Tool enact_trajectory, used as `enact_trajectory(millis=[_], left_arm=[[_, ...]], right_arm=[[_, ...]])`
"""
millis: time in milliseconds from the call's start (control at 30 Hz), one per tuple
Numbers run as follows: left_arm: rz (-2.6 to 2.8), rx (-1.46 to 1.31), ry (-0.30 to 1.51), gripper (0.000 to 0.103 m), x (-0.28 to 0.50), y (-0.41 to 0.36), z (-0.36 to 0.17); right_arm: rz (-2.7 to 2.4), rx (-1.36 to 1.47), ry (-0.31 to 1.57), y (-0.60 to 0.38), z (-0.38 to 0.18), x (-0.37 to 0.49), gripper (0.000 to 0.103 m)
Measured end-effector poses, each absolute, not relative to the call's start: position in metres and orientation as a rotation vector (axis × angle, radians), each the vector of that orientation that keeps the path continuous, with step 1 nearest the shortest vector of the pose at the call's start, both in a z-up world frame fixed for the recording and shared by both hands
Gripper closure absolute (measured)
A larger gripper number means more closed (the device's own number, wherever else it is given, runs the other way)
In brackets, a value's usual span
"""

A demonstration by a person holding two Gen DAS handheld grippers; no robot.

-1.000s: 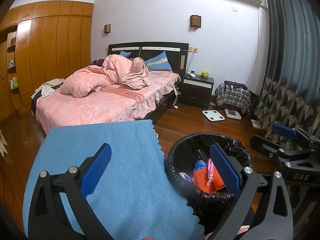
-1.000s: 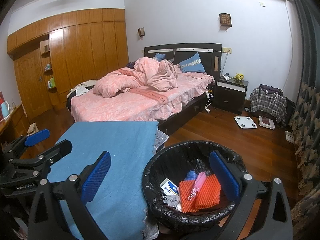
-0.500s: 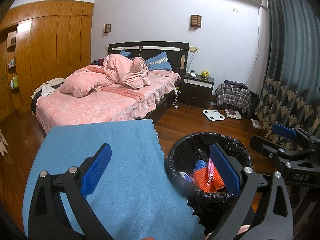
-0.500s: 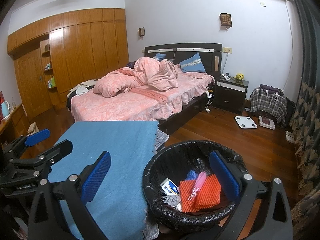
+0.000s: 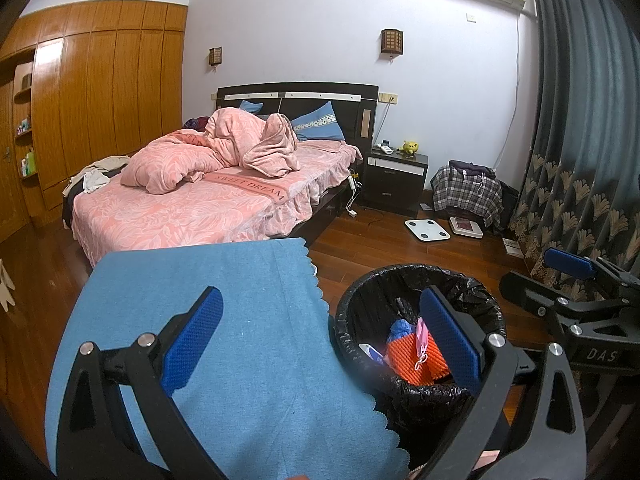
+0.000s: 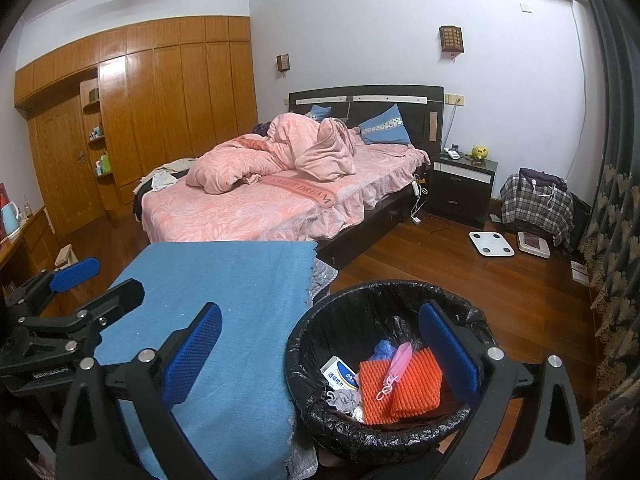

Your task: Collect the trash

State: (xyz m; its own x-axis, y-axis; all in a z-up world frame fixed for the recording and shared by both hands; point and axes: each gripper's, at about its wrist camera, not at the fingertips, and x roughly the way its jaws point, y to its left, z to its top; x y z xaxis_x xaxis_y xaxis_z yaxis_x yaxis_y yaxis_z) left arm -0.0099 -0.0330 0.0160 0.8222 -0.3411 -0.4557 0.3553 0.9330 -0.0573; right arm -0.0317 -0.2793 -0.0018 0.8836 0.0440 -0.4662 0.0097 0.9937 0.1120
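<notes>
**Both claws empty, bin sitting lower right of the table**

The left claw (image 5: 320, 344) is hanging wide open over the blue-covered table (image 5: 224, 320), gripping nothing, and the right claw (image 6: 320, 352) is gaping just as wide and just as empty. The trash bin (image 6: 316, 332), lined with a black bag, is standing on the floor just beside the table's right edge, below the level of the tabletop. From the left claw it is lying ahead and to the right; from the right claw it is lying almost straight ahead and below, with the right finger overlapping its rim in the picture. By that, the right claw is the nearer of the two.

No loose trash is showing on the cloth in either view, so the collecting is looking close to finished, though ground below the frame is hidden.

The right wrist view is looking down into the bin and showing an orange foam net (image 6: 400, 388) lying flat, a pink face mask (image 6: 396, 368) lying across it, its long axis running up and to the right, a small white-and-blue box (image 6: 340, 376) and grey scraps. The left wrist view is showing only a slice of that heap, its own finger hiding part of it, but it is catching the right claw (image 5: 568, 280) out beside the curtain (image 5: 580, 140).
</notes>
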Motion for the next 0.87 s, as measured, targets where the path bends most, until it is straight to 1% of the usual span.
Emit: enact_trajectory(millis=[867], left_arm=[[-0.364, 0.029, 0.484, 0.007, -0.0143, -0.0298, 0.0224]], right_arm=[[0.019, 0.113, 0.493, -0.2778, -0.0012, -0.0305, 0.006]])
